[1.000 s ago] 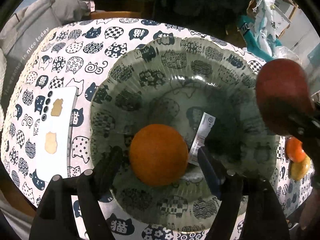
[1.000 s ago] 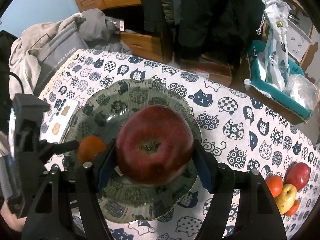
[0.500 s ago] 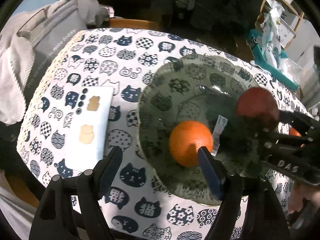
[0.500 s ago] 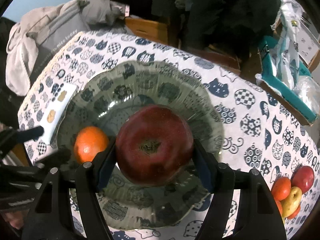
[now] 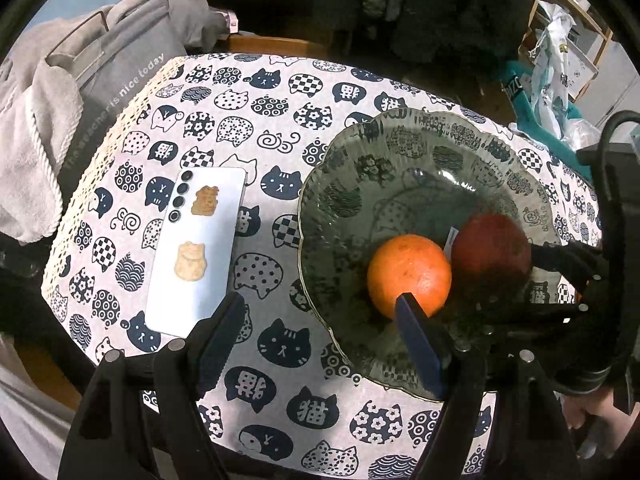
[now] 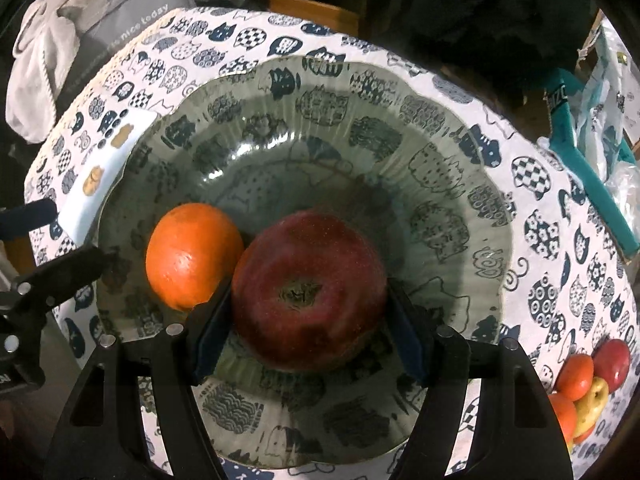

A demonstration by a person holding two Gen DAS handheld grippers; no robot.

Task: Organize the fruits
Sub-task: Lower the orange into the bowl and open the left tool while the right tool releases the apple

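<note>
Right hand-held gripper (image 6: pixel 308 328) clamps a red apple (image 6: pixel 308 292) beside the orange (image 6: pixel 194 254) in the plate (image 6: pixel 440 184); only its view shows spare fruit (image 6: pixel 588 376) at 4 o'clock; left hand-held gripper (image 5: pixel 316 328) gapes empty.

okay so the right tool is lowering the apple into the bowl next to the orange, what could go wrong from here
The apple, held in the right tool, sits right against the orange; letting go may nudge the orange or let the apple roll in the bowl. Withdrawing, the tool could clip the bowl. The phone lies close beside it.
</note>
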